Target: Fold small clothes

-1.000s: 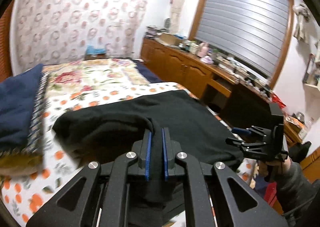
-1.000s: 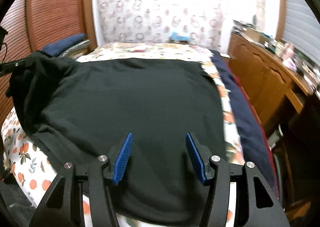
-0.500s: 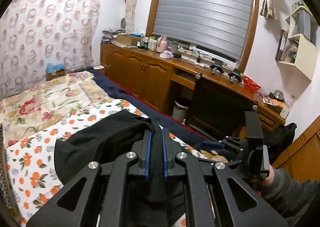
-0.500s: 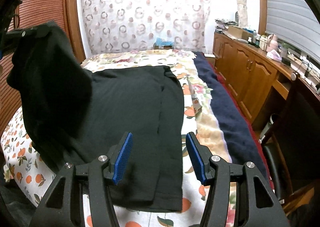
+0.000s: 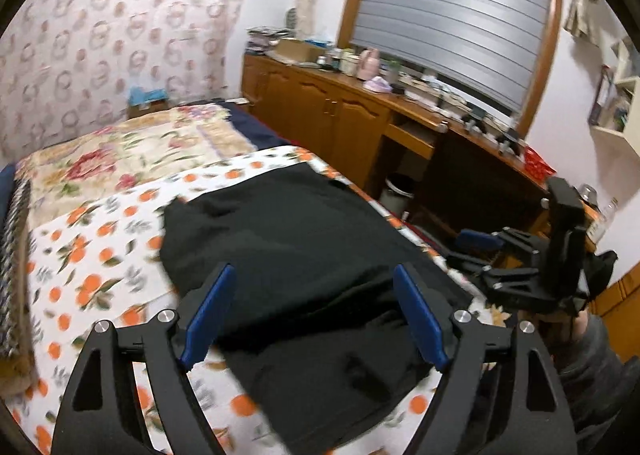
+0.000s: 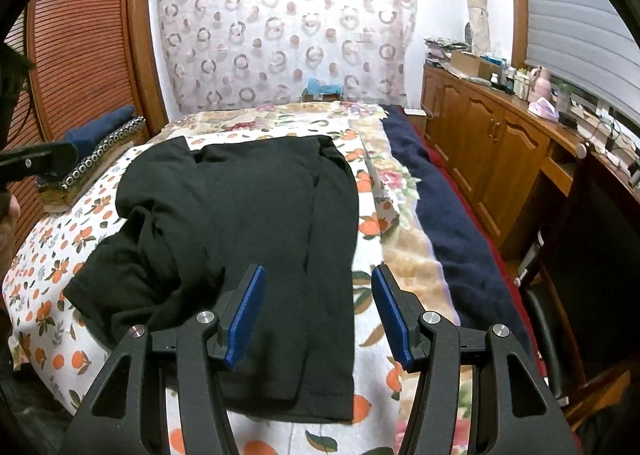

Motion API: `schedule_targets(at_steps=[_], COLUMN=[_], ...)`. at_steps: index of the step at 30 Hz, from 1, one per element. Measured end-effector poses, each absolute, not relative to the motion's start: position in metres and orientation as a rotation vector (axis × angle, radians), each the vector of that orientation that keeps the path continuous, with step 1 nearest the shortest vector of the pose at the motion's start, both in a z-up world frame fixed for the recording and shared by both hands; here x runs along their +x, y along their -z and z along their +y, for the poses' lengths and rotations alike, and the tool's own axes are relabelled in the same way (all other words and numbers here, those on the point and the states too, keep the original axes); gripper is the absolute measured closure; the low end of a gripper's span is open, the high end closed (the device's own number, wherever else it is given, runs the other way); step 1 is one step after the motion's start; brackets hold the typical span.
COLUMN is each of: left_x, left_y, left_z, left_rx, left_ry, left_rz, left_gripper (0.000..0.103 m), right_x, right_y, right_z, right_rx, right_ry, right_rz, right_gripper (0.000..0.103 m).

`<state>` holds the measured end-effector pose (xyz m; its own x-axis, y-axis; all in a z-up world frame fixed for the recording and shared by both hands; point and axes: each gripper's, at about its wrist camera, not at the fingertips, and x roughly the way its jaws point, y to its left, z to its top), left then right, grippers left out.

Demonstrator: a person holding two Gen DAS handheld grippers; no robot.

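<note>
Both wrist cameras look down from close above, sharing the black garment [image 5: 304,255] [image 6: 256,215].

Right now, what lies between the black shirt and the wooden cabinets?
In the right wrist view: orange-print sheet, beige floral blanket, then navy blanket, between black shirt and wooden cabinets.

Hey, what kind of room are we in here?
Most likely a home bedroom: a bed with floral covers, wooden cabinets along the wall cluttered with household items, and a curtain behind the bed.

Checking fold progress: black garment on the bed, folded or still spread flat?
Partly folded. The black garment has its left side doubled over and bunched onto the middle; the right part lies flat on the bedsheet.
</note>
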<state>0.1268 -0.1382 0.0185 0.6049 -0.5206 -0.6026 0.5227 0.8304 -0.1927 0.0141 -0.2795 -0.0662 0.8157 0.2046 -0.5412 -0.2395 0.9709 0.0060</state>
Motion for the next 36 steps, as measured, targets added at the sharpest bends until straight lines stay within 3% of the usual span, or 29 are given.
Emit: schedule_targets(at_steps=[19,36], left_x=[0.107,0.096], left_y=[0.012,0.013], left_z=[-0.033,-0.002], left_rx=[-0.065,-0.083], left_ry=[0.349,0.303], left_rz=[0.702,0.676], left_gripper=[0.021,0.021], right_x=[0.045,0.083], right_y=[0.042,0.055], right_z=[-0.206,-0.147], right_rx=[-0.208,-0.405], right_ry=[-0.437,-0.606], right_rz=[0.514,0.630], right_gripper=[0.046,0.046])
